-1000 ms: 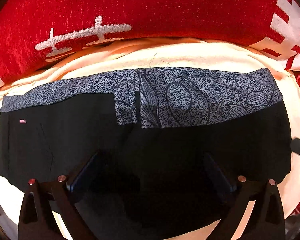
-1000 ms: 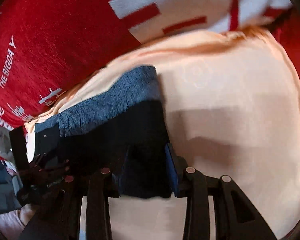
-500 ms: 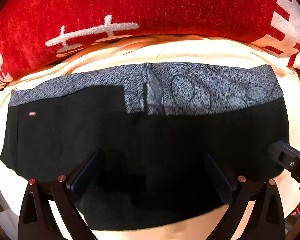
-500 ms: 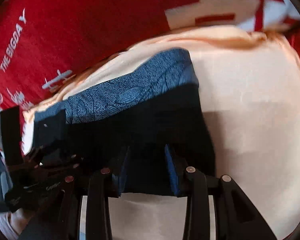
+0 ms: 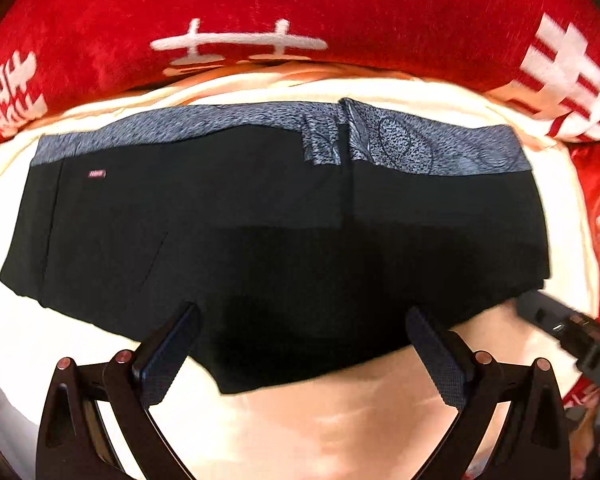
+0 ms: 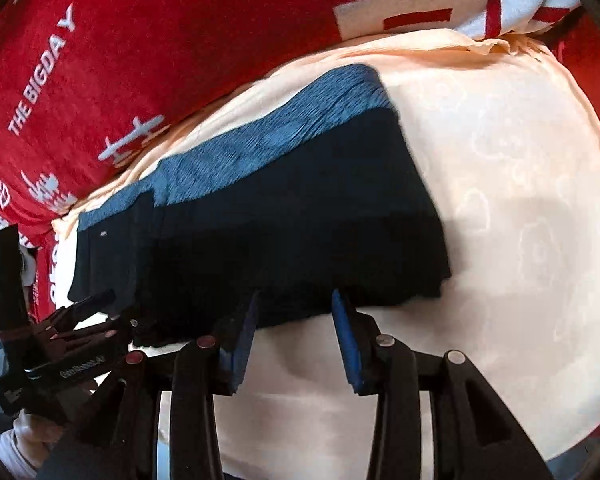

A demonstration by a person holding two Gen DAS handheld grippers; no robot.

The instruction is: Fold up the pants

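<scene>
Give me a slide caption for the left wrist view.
Open left gripper above folded black pants with a grey patterned waistband on a cream cloth.

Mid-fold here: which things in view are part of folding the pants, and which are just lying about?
Part of the job:
- pants, black with a grey patterned waistband, lying folded
- left hand-held gripper, open above the pants
- right hand-held gripper, open at the pants' near edge

Just lying about:
- cream sheet under the pants
- red blanket with white characters, behind
</scene>
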